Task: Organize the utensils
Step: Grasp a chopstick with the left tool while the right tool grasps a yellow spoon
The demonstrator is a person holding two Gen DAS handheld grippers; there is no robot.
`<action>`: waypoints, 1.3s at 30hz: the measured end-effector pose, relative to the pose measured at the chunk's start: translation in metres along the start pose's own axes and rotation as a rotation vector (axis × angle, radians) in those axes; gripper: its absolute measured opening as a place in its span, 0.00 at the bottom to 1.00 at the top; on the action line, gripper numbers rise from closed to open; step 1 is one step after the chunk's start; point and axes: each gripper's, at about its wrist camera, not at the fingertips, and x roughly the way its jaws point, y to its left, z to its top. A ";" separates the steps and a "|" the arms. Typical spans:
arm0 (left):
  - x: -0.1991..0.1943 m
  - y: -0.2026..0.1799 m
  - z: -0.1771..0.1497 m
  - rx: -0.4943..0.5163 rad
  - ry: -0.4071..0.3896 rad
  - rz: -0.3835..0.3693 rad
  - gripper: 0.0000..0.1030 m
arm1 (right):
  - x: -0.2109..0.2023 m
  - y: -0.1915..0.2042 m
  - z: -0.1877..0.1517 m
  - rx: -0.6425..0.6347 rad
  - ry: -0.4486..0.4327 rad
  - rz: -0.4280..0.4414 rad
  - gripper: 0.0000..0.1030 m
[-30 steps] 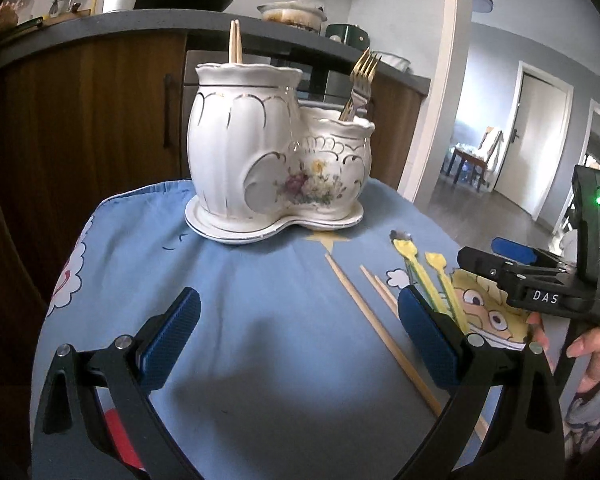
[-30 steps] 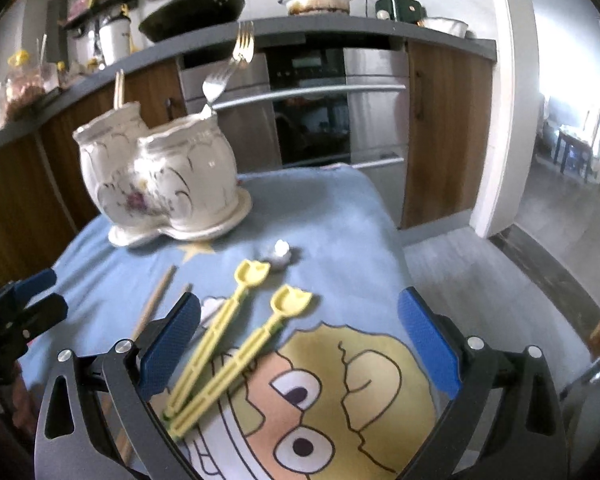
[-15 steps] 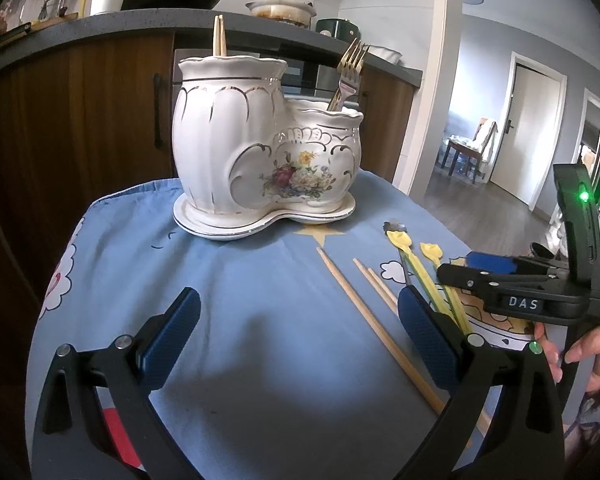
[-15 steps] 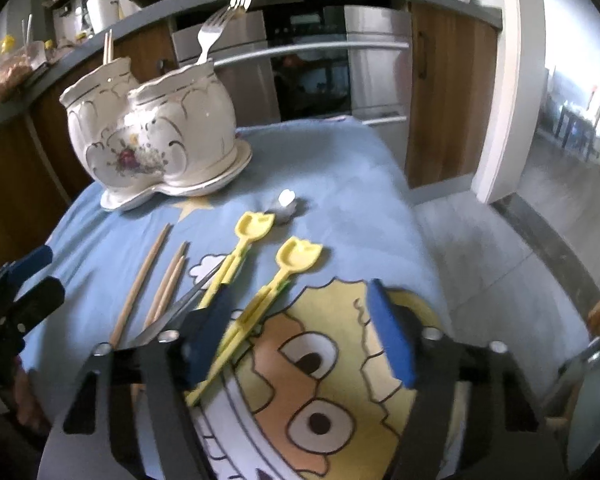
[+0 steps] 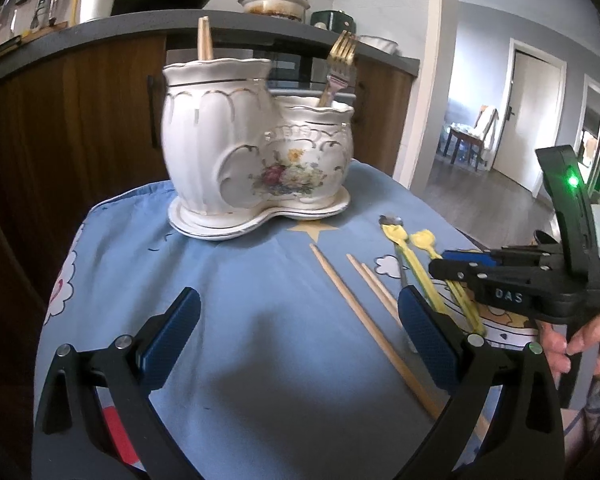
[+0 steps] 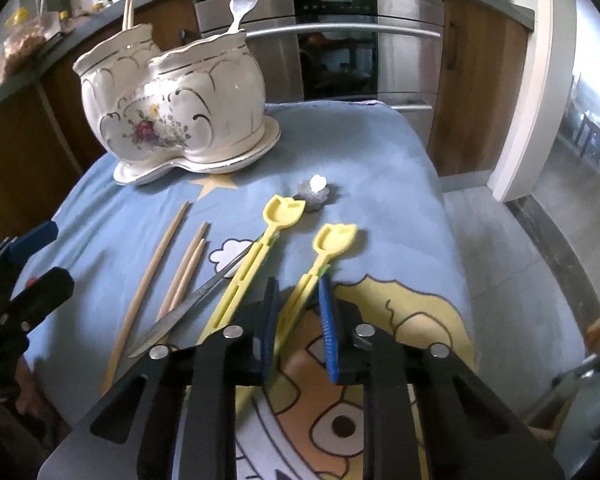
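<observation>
Nearest the front edge of the blue cartoon-print cloth (image 6: 380, 160), the right gripper (image 6: 298, 304) is closing its jaws around the handle of a yellow tulip-ended plastic spoon (image 6: 324, 248), with the blue pads at either side of the handle and not yet clearly pressing on it. Just beside it lies a second yellow spoon (image 6: 260, 240), with a metal spoon (image 6: 204, 296) crossing under it. Toward the left edge lie three loose wooden chopsticks (image 6: 152, 268). The left gripper (image 5: 300, 316) hangs released above bare cloth near that side, nothing between its fingers. Toward the far edge stands the white floral ceramic utensil holder (image 5: 256, 152) on its saucer, chopsticks (image 5: 204, 38) upright in its taller compartment, a fork (image 5: 338, 66) in the lower.
</observation>
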 end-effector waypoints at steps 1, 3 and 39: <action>0.001 -0.003 0.000 0.006 0.009 -0.005 0.95 | -0.001 -0.001 0.000 -0.008 -0.008 0.000 0.11; 0.003 -0.008 -0.001 0.024 0.035 -0.008 0.95 | -0.003 -0.004 -0.002 -0.024 -0.032 -0.007 0.10; 0.035 -0.024 0.004 0.166 0.306 -0.006 0.06 | -0.029 -0.019 -0.009 -0.020 -0.168 0.147 0.10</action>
